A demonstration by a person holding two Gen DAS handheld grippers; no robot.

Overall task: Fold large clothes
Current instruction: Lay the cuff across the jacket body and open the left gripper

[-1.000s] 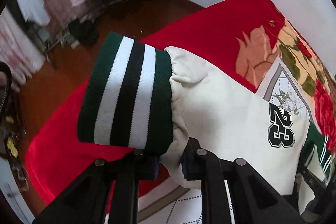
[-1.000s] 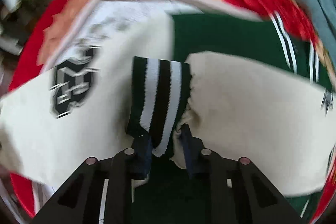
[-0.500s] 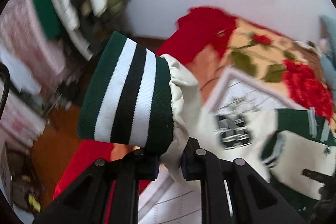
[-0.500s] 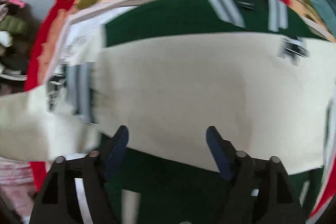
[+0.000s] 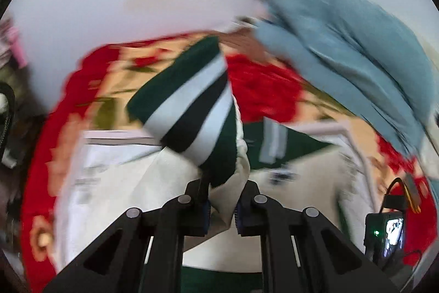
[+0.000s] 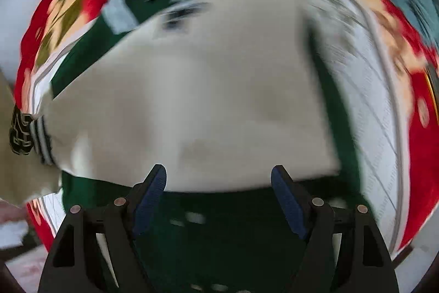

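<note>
Blurring smears both views, so the jacket's [image 6: 219,89] printed patches cannot be read. One jacket lies on the red flowered bed [image 5: 263,89], beside one blue garment [image 5: 343,59]. The left gripper [image 5: 222,208] pinches the cream sleeve just below its striped cuff [image 5: 192,106]. The right gripper [image 6: 219,191] hangs wide over the jacket, holding nothing.

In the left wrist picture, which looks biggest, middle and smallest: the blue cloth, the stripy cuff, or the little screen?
1. Blue cloth: looks biggest.
2. Stripy cuff: middle, though it sits close to the camera, pinched in the left gripper, so it looks larger than it really is.
3. Little screen: smallest.
</note>
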